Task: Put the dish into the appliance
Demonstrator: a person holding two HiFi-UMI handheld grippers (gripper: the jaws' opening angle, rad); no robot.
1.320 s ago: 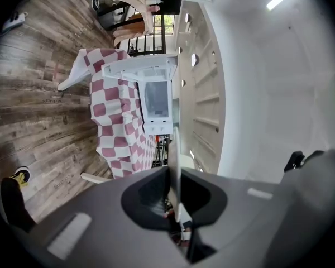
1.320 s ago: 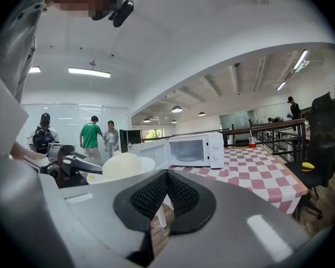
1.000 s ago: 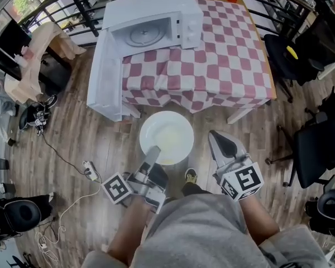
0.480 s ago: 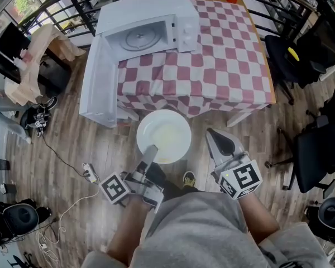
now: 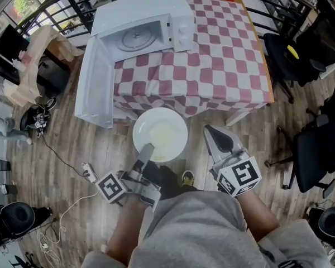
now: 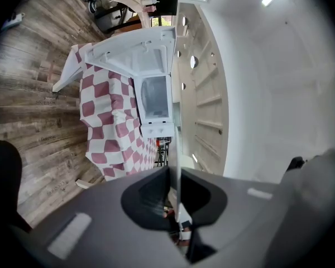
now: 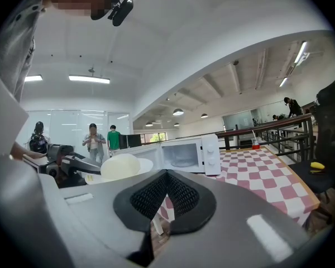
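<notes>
Wood-plank floor surrounds a table under a pink-and-white checked cloth. Black railings run behind the table and black chairs stand at the right. A white microwave sits at the table's left end. Its door is swung wide open past the table edge, showing the glass turntable. The print on its control panel is too small to read.

The dish is a round, plain white shallow bowl with a faint yellowish tint at its centre. It has no long axis. It is held level over the floor with its hollow facing up, just short of the table's near edge and below the open door.

The left gripper is clamped on the dish's near rim, which shows edge-on between the jaws in the left gripper view. The right gripper is just right of the dish and clear of it, its jaws together on nothing.
</notes>
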